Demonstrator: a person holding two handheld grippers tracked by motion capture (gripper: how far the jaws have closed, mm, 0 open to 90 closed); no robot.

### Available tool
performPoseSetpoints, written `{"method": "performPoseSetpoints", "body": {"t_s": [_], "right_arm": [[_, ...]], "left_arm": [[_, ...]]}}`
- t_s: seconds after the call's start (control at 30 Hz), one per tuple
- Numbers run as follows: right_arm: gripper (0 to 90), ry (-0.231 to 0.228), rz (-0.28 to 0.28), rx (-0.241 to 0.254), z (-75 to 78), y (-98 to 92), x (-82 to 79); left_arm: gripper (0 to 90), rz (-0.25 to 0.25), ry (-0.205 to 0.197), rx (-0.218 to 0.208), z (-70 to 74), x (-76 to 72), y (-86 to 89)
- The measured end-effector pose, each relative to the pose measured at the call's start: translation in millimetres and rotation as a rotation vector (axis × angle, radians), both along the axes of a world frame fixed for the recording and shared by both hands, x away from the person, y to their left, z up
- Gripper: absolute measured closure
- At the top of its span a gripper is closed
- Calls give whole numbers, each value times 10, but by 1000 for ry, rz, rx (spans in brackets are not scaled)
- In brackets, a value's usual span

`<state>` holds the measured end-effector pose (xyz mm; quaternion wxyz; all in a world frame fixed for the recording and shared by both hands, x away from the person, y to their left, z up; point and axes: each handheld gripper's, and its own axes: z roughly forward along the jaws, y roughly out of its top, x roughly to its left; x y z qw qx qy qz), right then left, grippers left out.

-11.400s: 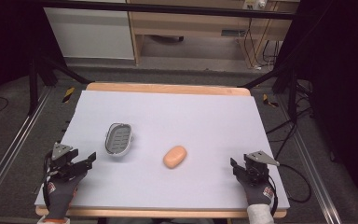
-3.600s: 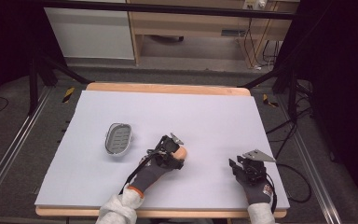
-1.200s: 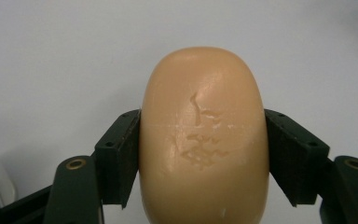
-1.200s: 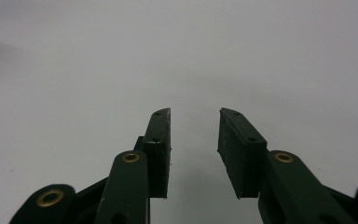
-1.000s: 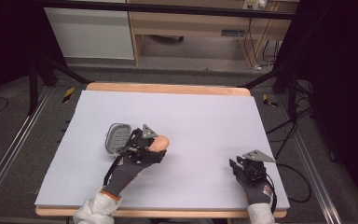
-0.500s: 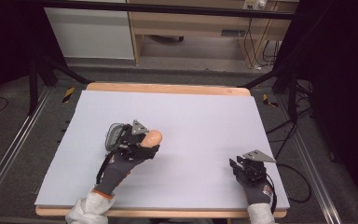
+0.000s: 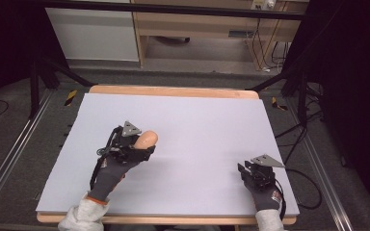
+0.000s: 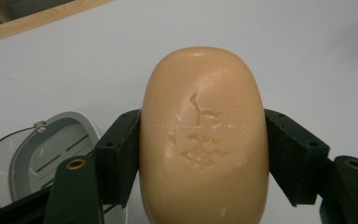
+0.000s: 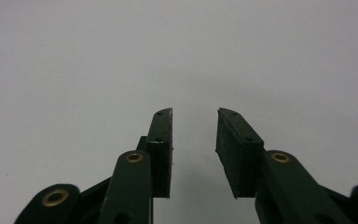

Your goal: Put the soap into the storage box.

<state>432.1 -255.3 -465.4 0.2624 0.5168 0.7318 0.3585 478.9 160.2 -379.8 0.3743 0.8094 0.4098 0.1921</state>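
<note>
My left gripper [image 8: 203, 154] is closed on the soap bar [image 8: 203, 135]. The two black jaws press on its long sides, and the bar stands between them with its rounded end pointing away from me. The bar is orange-tan and has some small marks on its face. From the high view, my left gripper [image 7: 137, 144] holds the soap bar [image 7: 146, 139] over the left half of the table [image 7: 197, 120]. In the left gripper view, the soap dish [image 8: 51, 149] lies on the table just left of the bar and lower; it is white-grey with ribs inside. My right gripper [image 7: 255, 171] rests near the front right corner of the table, well apart from the soap. Its jaws [image 9: 193, 149] stand a little apart with nothing between them.
</note>
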Motion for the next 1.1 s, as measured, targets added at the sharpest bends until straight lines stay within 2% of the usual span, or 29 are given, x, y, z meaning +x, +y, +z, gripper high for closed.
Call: {"method": "performPoseSetpoints", "body": {"t_s": [0.33, 0.47, 0.77, 1.1], "right_arm": [[662, 2, 0, 4, -2, 11, 1], [662, 5, 3, 7, -3, 12, 3], [661, 1, 7, 0, -15, 21, 14], [661, 0, 7, 1, -14, 21, 14]], "left_arm": [[320, 38, -13, -6, 43, 13, 163], [320, 55, -6, -6, 41, 35, 241], [320, 111, 3, -23, -6, 98, 419], [320, 150, 1, -23, -43, 150, 499]]}}
